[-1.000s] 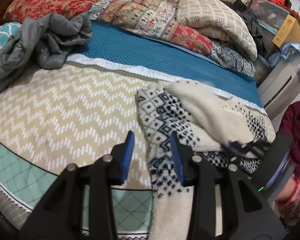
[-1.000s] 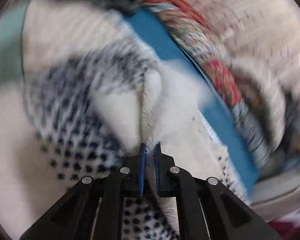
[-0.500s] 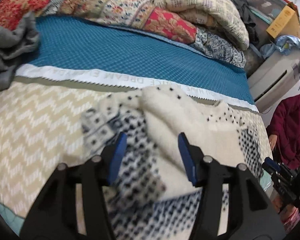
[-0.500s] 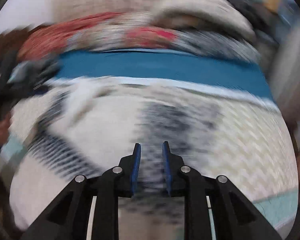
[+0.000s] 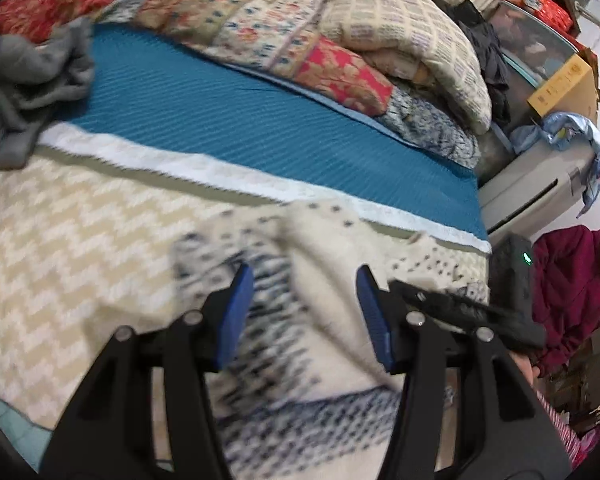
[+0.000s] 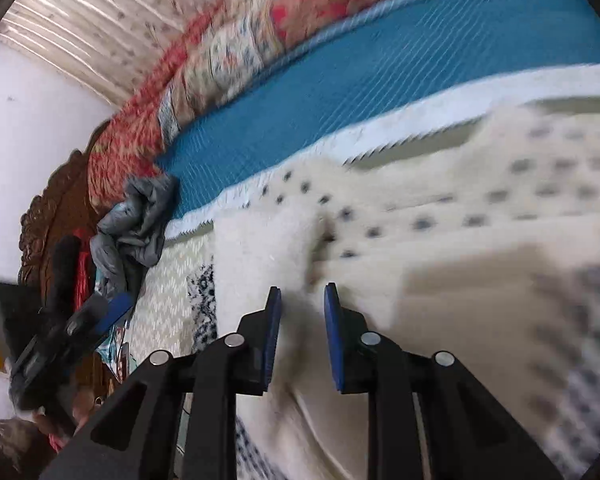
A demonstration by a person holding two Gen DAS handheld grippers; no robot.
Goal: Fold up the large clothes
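Cream fleece garment with navy dotted pattern point(image 5: 324, 344) lies rumpled on the chevron bedspread point(image 5: 72, 240), directly beneath and ahead of both grippers: left gripper point(image 5: 304, 314) jaws wide, empty; right gripper point(image 6: 300, 336) jaws narrower, also empty, apparently nearer.

R gripper point(image 6: 299, 296) let go of sweater point(image 5: 324, 248); jaws now apart.

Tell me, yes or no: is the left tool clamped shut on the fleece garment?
No. In the left wrist view the left tool stands wide open above the fleece garment, with cloth showing between its blue pads.
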